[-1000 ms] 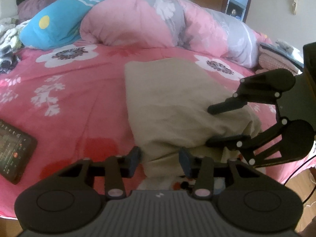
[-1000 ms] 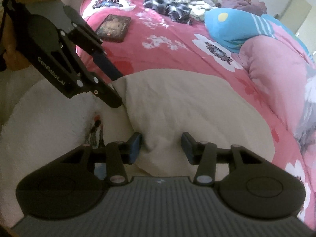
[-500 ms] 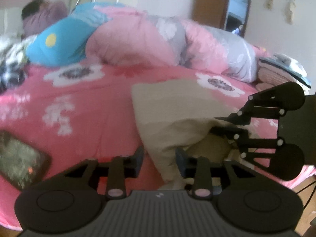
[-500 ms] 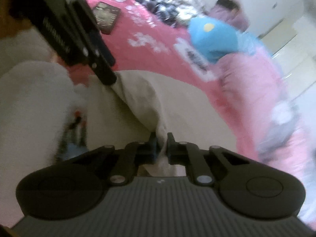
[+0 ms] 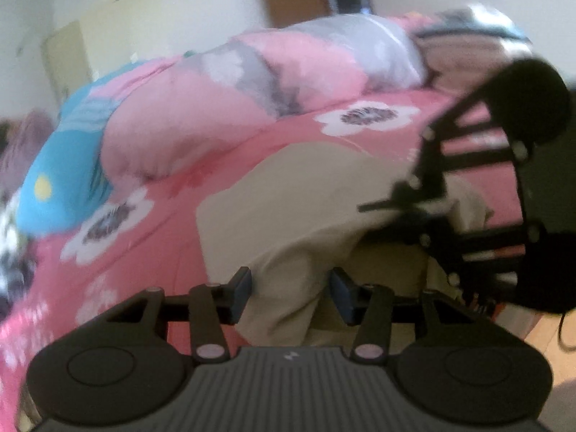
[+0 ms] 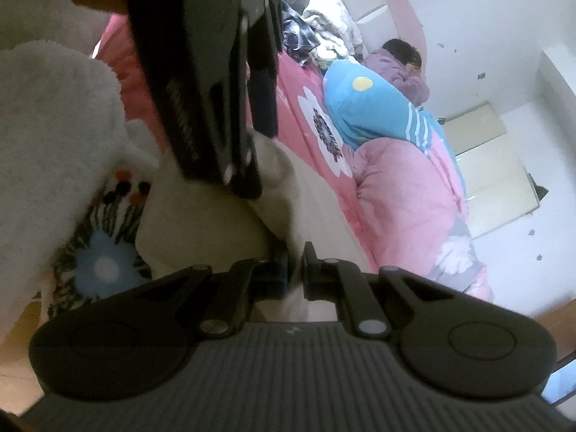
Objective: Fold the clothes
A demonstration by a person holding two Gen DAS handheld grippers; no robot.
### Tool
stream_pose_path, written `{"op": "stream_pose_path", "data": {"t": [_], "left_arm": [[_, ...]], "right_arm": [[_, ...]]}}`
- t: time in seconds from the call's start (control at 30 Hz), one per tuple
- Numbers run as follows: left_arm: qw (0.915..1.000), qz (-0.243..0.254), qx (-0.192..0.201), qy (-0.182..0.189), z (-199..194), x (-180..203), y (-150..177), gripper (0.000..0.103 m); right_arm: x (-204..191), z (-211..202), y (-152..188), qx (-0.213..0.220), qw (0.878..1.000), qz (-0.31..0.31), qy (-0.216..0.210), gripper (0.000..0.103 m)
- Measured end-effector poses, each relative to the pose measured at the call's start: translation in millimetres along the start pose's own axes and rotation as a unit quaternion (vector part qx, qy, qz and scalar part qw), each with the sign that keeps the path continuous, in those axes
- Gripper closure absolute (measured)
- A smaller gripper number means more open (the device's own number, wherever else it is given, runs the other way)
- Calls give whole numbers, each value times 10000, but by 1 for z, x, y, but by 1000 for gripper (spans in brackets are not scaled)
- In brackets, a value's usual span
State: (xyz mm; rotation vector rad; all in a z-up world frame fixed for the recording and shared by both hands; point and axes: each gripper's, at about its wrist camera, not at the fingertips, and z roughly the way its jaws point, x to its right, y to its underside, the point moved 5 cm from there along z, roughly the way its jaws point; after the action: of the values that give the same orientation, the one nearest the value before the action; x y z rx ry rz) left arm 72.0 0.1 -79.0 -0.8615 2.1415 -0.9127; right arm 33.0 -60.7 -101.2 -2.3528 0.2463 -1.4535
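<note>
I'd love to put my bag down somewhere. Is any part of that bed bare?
Yes: the pink sheet is bare between the beige garment and the blue pillow, below the rolled pink quilt. The near edge is crowded: both grippers work the garment there, and clothes pile at the head.

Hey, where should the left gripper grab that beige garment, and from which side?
Grip the raised fold of the beige garment hanging between the left gripper pads, coming straight in from the bed's near edge; the right gripper already pinches the neighbouring fold, lifting it.
</note>
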Motion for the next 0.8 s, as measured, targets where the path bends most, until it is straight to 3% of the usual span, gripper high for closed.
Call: {"op": "stream_pose_path", "data": {"t": [0.13, 0.2, 0.37, 0.47, 0.63, 0.8], "left_arm": [[9987, 508, 17, -59, 9, 9, -1, 52], [9989, 468, 33, -33, 12, 10, -1, 52], [9997, 213, 145, 30, 14, 9, 0, 73], [9997, 78, 213, -34, 13, 8, 1, 79], [9995, -154, 271, -13, 11, 3, 1, 82], [9994, -166, 299, -1, 11, 2, 1, 83]], "right_arm": [[6, -3, -1, 44, 9997, 240, -85, 97], [7, -4, -1, 74, 9995, 287, -132, 97], [3, -6, 1, 72, 9986, 407, -324, 97], [4, -8, 3, 52, 9964, 648, -536, 93], [30, -20, 8, 122, 9788, 1632, -1235, 70], [58, -25, 21, 243, 9477, 2558, -1890, 60]]}}
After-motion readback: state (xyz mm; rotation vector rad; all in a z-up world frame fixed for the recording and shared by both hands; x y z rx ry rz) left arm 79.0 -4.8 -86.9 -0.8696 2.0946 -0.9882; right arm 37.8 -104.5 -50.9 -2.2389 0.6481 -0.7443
